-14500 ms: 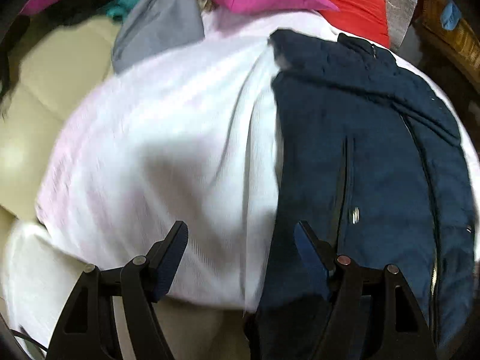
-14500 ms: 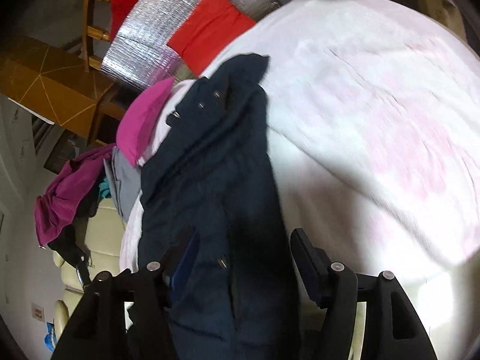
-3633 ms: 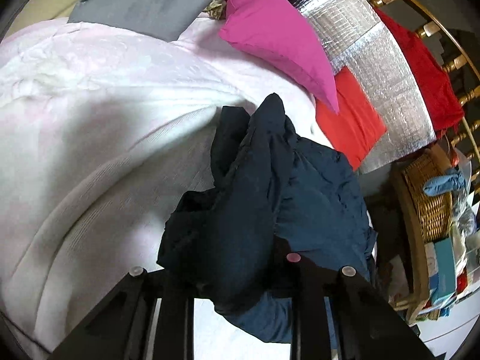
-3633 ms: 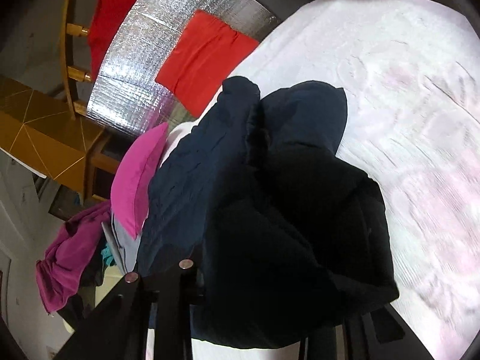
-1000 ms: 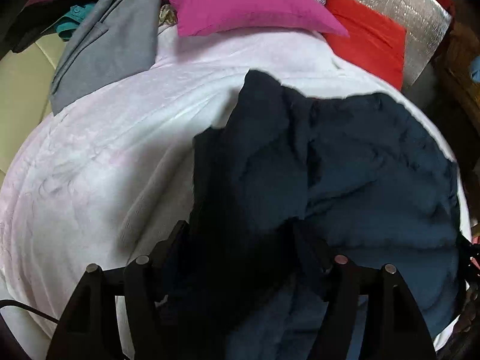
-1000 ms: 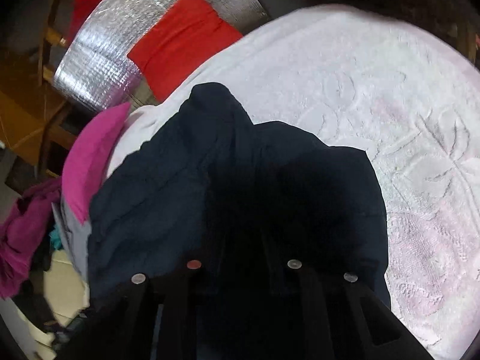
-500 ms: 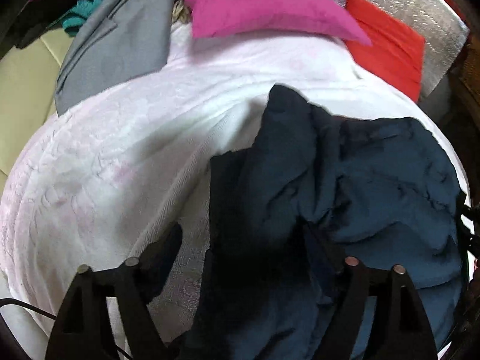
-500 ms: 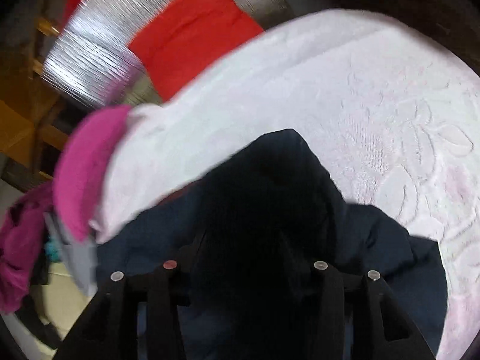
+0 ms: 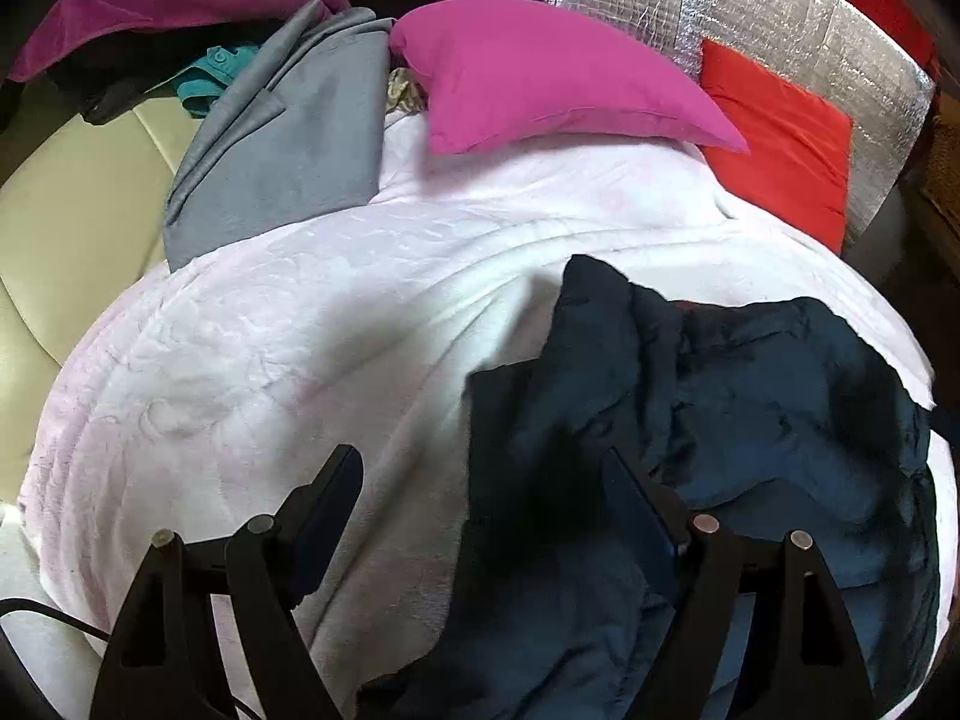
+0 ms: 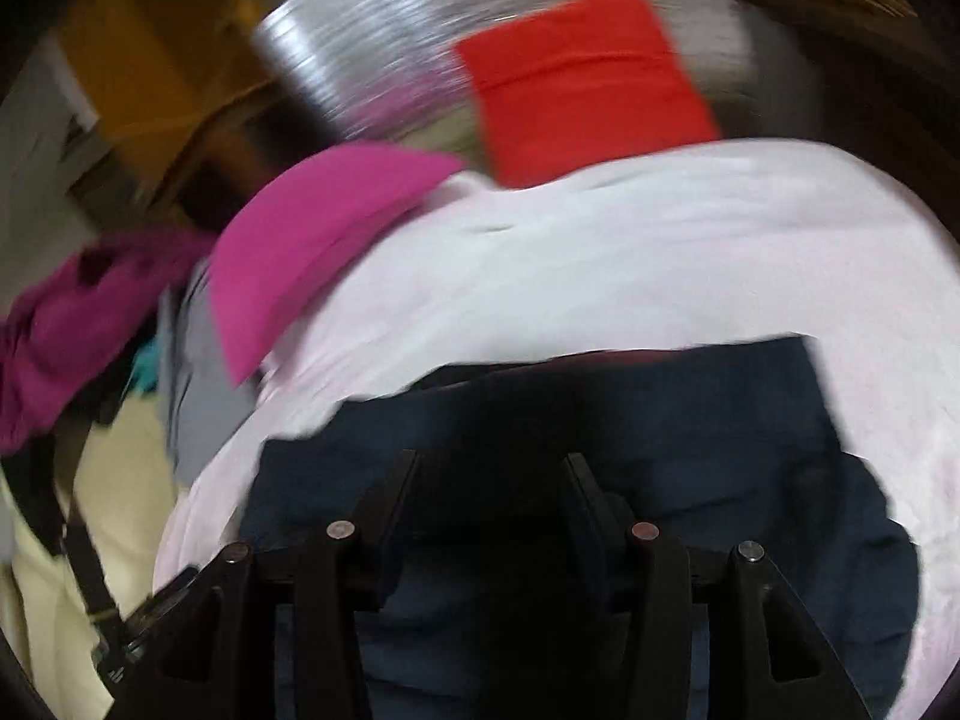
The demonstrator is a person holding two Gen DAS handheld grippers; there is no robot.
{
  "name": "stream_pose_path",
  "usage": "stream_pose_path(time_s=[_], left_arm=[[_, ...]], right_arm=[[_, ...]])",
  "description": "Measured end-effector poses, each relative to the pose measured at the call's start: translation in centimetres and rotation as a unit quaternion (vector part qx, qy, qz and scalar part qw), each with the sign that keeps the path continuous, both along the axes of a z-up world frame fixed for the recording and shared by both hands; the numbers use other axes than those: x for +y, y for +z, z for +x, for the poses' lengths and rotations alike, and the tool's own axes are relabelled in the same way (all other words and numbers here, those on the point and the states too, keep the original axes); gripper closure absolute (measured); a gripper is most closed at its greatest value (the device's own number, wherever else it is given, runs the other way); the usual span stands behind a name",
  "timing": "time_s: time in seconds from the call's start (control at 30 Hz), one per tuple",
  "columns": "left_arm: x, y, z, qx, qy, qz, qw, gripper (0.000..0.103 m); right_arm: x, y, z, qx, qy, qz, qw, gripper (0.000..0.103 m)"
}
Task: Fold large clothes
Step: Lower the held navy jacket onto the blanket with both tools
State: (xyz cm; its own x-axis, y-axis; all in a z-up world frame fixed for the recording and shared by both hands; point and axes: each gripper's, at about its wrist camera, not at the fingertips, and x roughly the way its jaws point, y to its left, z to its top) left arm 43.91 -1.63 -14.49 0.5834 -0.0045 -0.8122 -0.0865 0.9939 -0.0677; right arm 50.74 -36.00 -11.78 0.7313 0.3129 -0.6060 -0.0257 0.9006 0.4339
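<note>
Right now my left claw [image 9: 480,480] hangs with its fingers spread wide and nothing pinched between them; one tip stands over the pale pink-white embossed blanket [image 9: 270,360], the other over the crumpled dark navy padded jacket [image 9: 780,408]. That jacket lies in a rumpled heap on the blanket, filling the left wrist view from about three o'clock round to six o'clock. At twelve o'clock a magenta cushion [image 9: 540,72] rests on the blanket's far edge, with a folded grey garment [image 9: 288,150] at ten o'clock beside it and a red cushion [image 9: 786,144] at two o'clock against a silver quilted foil panel [image 9: 750,18]. A cream leather seat [image 9: 72,210] shows at nine o'clock.

My right claw [image 10: 492,474] hovers over the same jacket [image 10: 720,450], fingers parted with only dark cloth beneath them, gripping nothing that I can see. This view is motion-blurred; the magenta cushion [image 10: 312,240] sits at ten o'clock, the red one [image 10: 582,84] at twelve o'clock.
</note>
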Motion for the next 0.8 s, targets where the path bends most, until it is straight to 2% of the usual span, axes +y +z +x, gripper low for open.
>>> stream_pose_path(time_s=[0.1,0.17,0.3,0.4,0.57,0.7,0.8], left_arm=[[0.2,0.0,0.1,0.004,-0.003,0.007,1.0,0.02],[0.5,-0.1,0.4,0.009,-0.006,0.012,0.9999,0.02],[0.1,-0.4,0.8,0.018,-0.02,0.02,0.9994,0.02],[0.1,-0.5,0.8,0.023,-0.029,0.011,0.9993,0.02],[-0.2,-0.3,0.3,0.018,-0.035,0.011,0.9992,0.02],[-1.1,0.0,-0.5,0.011,-0.05,0.014,0.9986,0.02],[-2.2,0.0,-1.2,0.009,-0.066,0.023,0.9975,0.02]], right_arm=[[3.3,-1.0,2.3,0.025,0.014,-0.009,1.0,0.054],[4.8,-2.8,4.8,0.062,0.017,-0.004,0.998,0.054],[5.1,-5.2,7.9,0.085,-0.021,-0.044,0.995,0.053],[4.6,-5.3,8.1,0.092,-0.028,-0.037,0.995,0.053],[2.4,-3.0,4.0,0.056,-0.025,-0.001,0.998,0.053],[-0.4,-1.5,-1.6,0.022,-0.047,-0.018,0.998,0.052],[-3.8,-1.8,-6.9,0.018,-0.075,-0.025,0.997,0.052]])
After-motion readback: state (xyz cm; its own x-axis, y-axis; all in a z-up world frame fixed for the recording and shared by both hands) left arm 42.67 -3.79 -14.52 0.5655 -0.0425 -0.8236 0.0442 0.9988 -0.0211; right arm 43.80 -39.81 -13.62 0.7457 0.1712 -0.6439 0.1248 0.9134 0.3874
